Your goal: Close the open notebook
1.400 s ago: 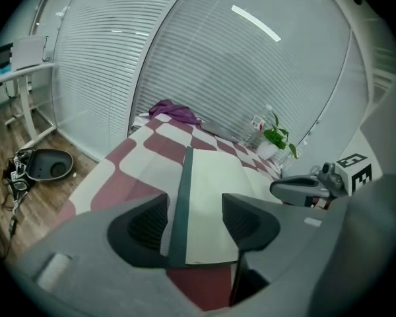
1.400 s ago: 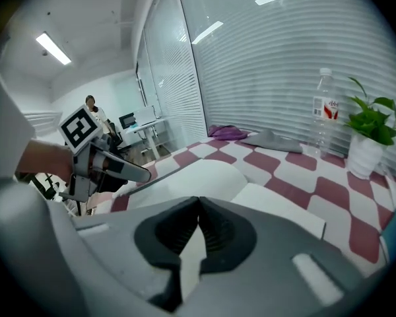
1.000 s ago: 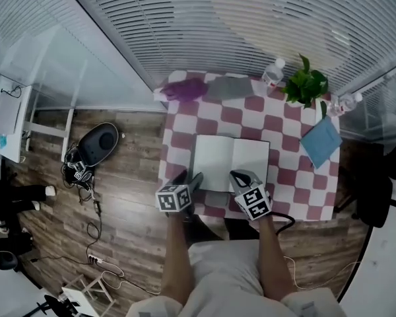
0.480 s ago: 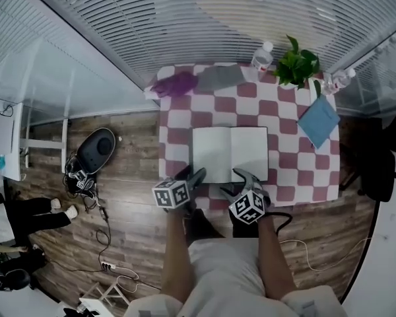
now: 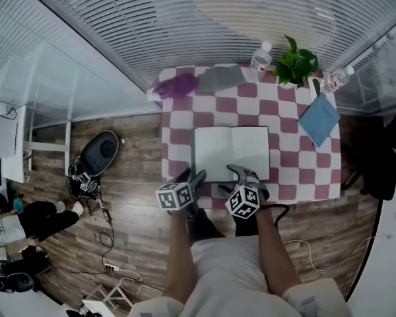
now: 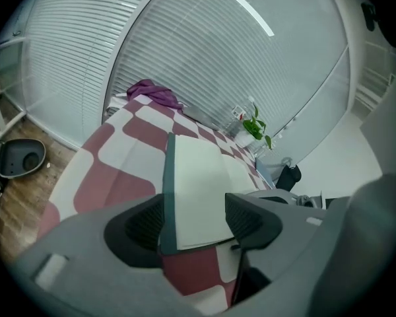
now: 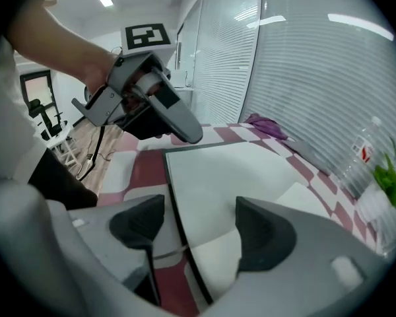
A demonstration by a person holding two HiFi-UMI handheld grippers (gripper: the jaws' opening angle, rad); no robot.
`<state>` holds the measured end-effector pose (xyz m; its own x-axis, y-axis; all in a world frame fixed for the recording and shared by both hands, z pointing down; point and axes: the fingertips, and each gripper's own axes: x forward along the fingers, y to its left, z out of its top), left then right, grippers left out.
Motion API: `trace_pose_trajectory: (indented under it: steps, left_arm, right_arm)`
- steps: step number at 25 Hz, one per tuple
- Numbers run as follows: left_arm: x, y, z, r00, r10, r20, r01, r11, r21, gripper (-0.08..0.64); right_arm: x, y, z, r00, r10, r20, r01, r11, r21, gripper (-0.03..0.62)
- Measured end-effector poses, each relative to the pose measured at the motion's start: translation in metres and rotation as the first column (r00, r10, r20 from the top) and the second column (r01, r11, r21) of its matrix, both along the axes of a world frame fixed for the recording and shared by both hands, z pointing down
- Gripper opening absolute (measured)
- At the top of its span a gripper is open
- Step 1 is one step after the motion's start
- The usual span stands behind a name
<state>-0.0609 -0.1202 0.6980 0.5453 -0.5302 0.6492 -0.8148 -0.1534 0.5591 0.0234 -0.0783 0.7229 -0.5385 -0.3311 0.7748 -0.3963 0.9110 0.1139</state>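
Note:
The open notebook (image 5: pixel 231 153) lies flat on the checkered table (image 5: pixel 292 160), white pages up, dark cover edge showing. My left gripper (image 5: pixel 193 179) hangs over its near left corner; in the left gripper view the notebook (image 6: pixel 198 170) runs between the left gripper's (image 6: pixel 197 224) spread jaws, with the cover edge close to the left pad (image 6: pixel 145 224) and no pad pressing. My right gripper (image 5: pixel 241 174) is open at the near edge, right of the spine. In the right gripper view the notebook (image 7: pixel 231 177) lies under the right gripper's (image 7: pixel 195 233) wide jaws, and the left gripper (image 7: pixel 155 107) shows beyond.
Along the table's far edge are a purple cloth (image 5: pixel 178 86), a grey cloth (image 5: pixel 221 78), a water bottle (image 5: pixel 261 58), a potted plant (image 5: pixel 297 65) and a second bottle (image 5: pixel 340 79). A blue book (image 5: pixel 319 119) lies at right. A black chair (image 5: pixel 383 170) stands beside the table.
The right gripper's jaws have gone from shut to wide open, and it has rolled and shifted a little along the notebook's near edge. The left gripper has stayed put.

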Motion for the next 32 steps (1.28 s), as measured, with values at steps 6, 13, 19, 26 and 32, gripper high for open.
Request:
trace_pose_trajectory:
  steps: [6,13,19,26,32]
  left_arm:
    - [-0.015,0.0,0.0,0.999,-0.033,-0.024,0.033,0.999,-0.011,0.275]
    - [-0.014,0.001,0.002,0.999,-0.033,-0.043,0.032,0.999,-0.016,0.275]
    - [-0.009,0.005,0.009,0.999,-0.043,-0.033,0.042,0.998,-0.043,0.279]
    - [-0.006,0.003,0.009,0.997,-0.057,-0.052,0.055,0.998,-0.043,0.29]
    - [-0.006,0.001,0.009,0.998,-0.054,-0.031,0.053,0.997,-0.06,0.293]
  right_arm:
    - [0.005,-0.008,-0.002,0.994,0.025,0.102,-0.024,1.0,-0.016,0.282]
    - [0.006,-0.007,-0.004,0.991,0.018,0.132,-0.02,1.0,0.018,0.268]
    - [0.007,-0.006,-0.008,0.989,0.011,0.147,-0.017,0.999,0.04,0.259]
    - [0.011,-0.012,-0.018,0.974,0.044,0.22,-0.057,0.997,0.053,0.238]
    - [0.012,-0.012,-0.024,0.962,0.038,0.272,-0.057,0.996,0.063,0.232]
